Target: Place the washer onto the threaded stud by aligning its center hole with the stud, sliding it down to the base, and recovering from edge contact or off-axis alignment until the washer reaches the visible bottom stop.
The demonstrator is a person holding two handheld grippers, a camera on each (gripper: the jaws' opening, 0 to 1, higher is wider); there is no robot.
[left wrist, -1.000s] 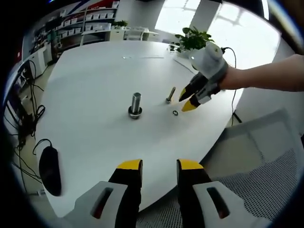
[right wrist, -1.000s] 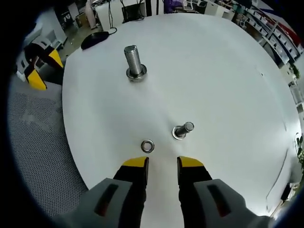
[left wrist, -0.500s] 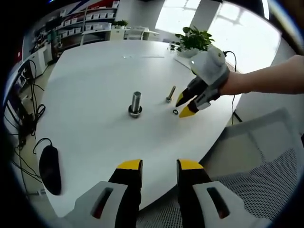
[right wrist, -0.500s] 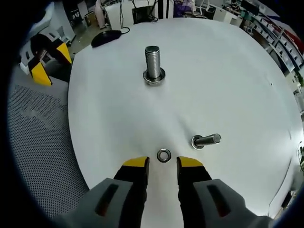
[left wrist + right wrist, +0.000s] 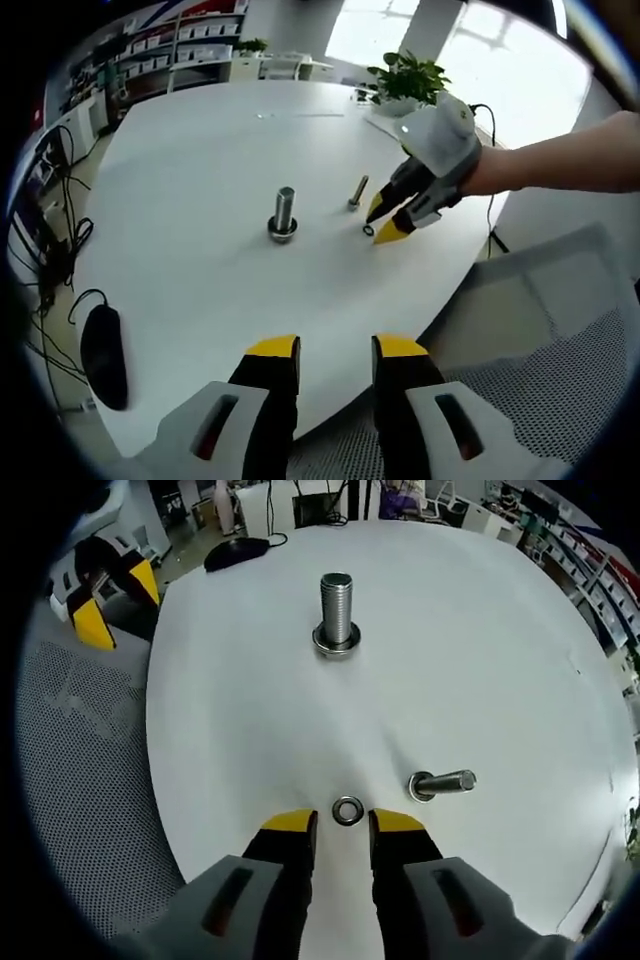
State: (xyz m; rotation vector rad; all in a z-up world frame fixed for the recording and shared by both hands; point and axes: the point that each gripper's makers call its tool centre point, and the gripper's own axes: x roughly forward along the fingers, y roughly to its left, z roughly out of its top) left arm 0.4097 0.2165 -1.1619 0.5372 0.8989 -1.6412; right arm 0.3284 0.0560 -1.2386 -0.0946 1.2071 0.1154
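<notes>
- Right gripper view: your right tongs (image 5: 340, 823) sit low over the white counter (image 5: 480, 650), jaws parted and grasping nothing, with the small washer (image 5: 347, 810) lying flat on the surface just ahead of the yellow tips, between them.
- The large threaded stud (image 5: 336, 611) stands upright on its wide base well beyond the washer, near the middle of the counter.
- A smaller bolt (image 5: 442, 783) lies on its side near the washer, off to its right in this view.
- Your left tongs (image 5: 95, 590) show at the upper left, held off the counter's edge over a grey mesh chair (image 5: 80, 780); a black mouse (image 5: 238, 550) rests near the far edge.
- Left gripper view: your left tongs (image 5: 335, 350) hang released beyond the counter's near edge, clamping nothing.
- The counter is round, white and glossy, catching bright light from the windows behind.
- A potted plant (image 5: 408, 80) stands at its far side, and shelving (image 5: 180, 50) lines the back of the room.
- Dark cables (image 5: 50, 240) trail on the floor at the left.
</notes>
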